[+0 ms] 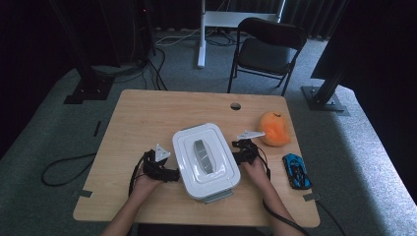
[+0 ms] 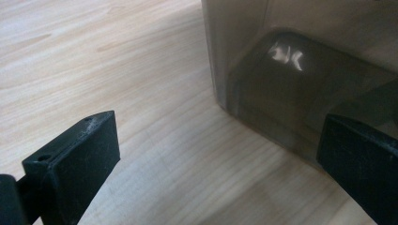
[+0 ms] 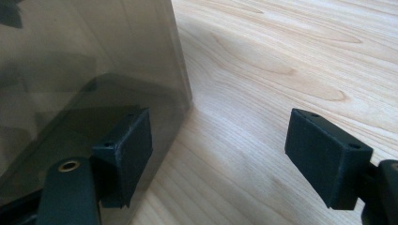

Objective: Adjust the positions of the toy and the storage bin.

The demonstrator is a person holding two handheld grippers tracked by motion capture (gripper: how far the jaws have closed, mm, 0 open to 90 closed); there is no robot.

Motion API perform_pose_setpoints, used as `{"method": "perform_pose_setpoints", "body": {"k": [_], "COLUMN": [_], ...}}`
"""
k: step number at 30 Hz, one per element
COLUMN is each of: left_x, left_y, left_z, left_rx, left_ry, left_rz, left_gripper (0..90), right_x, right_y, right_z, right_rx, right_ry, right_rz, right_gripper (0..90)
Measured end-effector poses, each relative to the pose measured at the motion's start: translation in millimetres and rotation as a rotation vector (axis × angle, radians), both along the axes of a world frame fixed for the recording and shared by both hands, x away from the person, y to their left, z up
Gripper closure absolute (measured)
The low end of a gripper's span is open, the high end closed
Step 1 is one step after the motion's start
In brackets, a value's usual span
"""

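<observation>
A white-lidded container (image 1: 205, 160) with a grey handle stands in the middle of the wooden table (image 1: 147, 113). My left gripper (image 1: 173, 174) sits low against its left side. In the left gripper view the gripper (image 2: 216, 140) is open, with the container's smoky wall (image 2: 291, 70) just ahead of its right jaw and bare wood between the jaws. My right gripper (image 1: 235, 156) is at the container's right side. In the right gripper view it (image 3: 220, 136) is open too, its left jaw close beside the tinted wall (image 3: 84, 61).
An orange plush toy (image 1: 274, 129) lies right of the container, just beyond my right gripper. A blue toy car (image 1: 296, 170) sits near the table's right edge. A cable hole (image 1: 235, 105) is at the back. A folding chair (image 1: 265, 49) stands behind the table.
</observation>
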State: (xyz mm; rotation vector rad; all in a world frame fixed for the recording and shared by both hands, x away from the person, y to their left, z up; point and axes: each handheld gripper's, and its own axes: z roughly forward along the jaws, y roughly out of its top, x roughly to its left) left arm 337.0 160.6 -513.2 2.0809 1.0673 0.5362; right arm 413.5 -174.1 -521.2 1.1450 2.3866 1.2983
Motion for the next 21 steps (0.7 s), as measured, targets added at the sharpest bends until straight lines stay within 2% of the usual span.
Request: {"method": "perform_pose_setpoints", "body": {"k": [8,15,20,21], "left_x": [-12.6,-23.5,-28.7,-28.7], "left_y": [-10.5,-14.7,-12.4,-11.0], "left_z": [2.3,1.5,-0.2,-1.4], "left_rx": [0.029,0.029,0.006,-0.013], "left_ry": [-0.017,-0.001,0.001,0.006], "left_rz": [-0.018,-0.051,-0.064,-0.063], "left_gripper": [0.2,0.1,0.2,0.2], "right_x": [-4.3,-9.8,-11.7,-12.4], "right_y": [-4.2,-9.1,-10.2,-10.9], "right_z": [-2.4,-0.7,-2.1,-2.5], "right_rx": [-0.004,0.0,0.004,0.001], "right_ry": [0.0,-0.014,-0.01,-0.01], "right_rz": [0.018,0.032,0.045,0.036], "right_gripper": [22.9,23.1,23.2,22.7]}}
